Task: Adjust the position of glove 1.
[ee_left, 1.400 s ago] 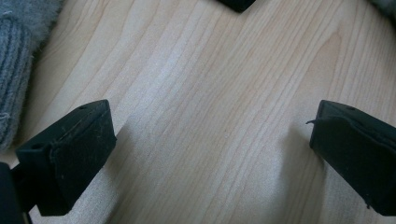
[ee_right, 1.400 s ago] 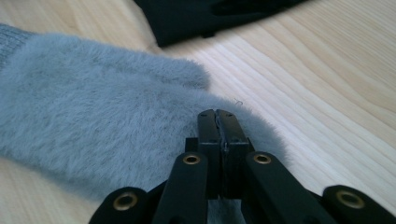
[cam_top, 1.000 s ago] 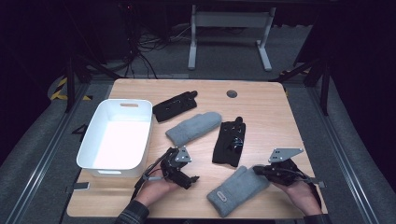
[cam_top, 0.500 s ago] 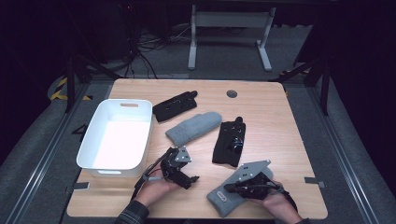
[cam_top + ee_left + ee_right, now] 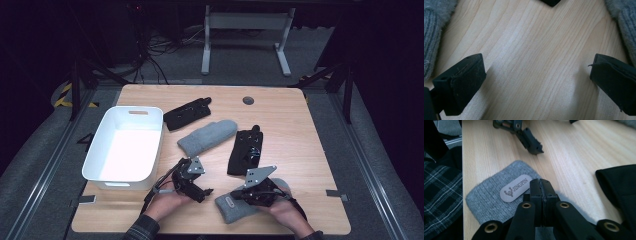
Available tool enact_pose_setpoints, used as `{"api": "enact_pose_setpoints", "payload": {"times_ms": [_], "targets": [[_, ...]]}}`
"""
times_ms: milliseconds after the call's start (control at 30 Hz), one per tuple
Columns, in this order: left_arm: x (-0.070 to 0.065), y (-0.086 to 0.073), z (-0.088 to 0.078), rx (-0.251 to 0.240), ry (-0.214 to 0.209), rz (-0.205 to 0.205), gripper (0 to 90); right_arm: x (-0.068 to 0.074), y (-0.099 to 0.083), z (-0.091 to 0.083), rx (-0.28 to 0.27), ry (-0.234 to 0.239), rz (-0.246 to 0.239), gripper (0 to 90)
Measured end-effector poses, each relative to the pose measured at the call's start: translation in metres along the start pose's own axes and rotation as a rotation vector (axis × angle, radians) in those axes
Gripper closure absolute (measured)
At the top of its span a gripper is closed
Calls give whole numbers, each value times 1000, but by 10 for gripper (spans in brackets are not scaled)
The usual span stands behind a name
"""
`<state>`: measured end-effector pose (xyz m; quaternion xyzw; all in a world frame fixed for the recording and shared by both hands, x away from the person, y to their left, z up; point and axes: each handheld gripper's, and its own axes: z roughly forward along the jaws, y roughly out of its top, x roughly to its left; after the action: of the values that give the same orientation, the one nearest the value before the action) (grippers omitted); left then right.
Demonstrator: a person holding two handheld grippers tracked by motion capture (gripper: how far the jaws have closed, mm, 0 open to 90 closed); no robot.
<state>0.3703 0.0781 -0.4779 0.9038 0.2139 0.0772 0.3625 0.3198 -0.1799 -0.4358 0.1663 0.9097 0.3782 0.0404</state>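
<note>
Left to right: the left gripper (image 5: 201, 191) sits put by the white bin (image 5: 107, 165), jaws spread wide and empty, bare wood between its pads (image 5: 461, 85), grey knit at both edges of its own view.

Now the action: the right gripper (image 5: 239, 196) has swung in from the table's right edge and hangs over the near grey mitten (image 5: 231, 206), jaws pressed together with nothing between them. The mitten's cuff and its logo patch (image 5: 514, 187) lie just under and ahead of its tips. My read: it's lining up a pick, but must open first.

Beyond it lie 1 more grey mitten (image 5: 207, 136) and 2 black gloves (image 5: 245, 151).

The wooden table (image 5: 300, 130) stands in a dark room, with cables and a desk frame (image 5: 245, 30) behind it.
</note>
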Motion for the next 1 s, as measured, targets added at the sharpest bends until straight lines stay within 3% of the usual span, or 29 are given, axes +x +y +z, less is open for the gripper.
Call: {"api": "enact_pose_setpoints", "payload": {"times_ms": [233,433,600,800,1000], "targets": [[0,0,0,0,0,0,5,-27,-15,-34,-73,-108,73,798],[0,0,0,0,-1,1,4,-54,-36,-57,-82,-213,157,617],[0,0,0,0,-1,0,3,-84,-64,-75,-85,-346,252,429],[-1,2,1,-1,6,-12,2,-111,-92,-82,-71,-454,368,314],[-3,5,0,20,7,-9,7,-123,-105,-77,-32,-510,413,255]]}}
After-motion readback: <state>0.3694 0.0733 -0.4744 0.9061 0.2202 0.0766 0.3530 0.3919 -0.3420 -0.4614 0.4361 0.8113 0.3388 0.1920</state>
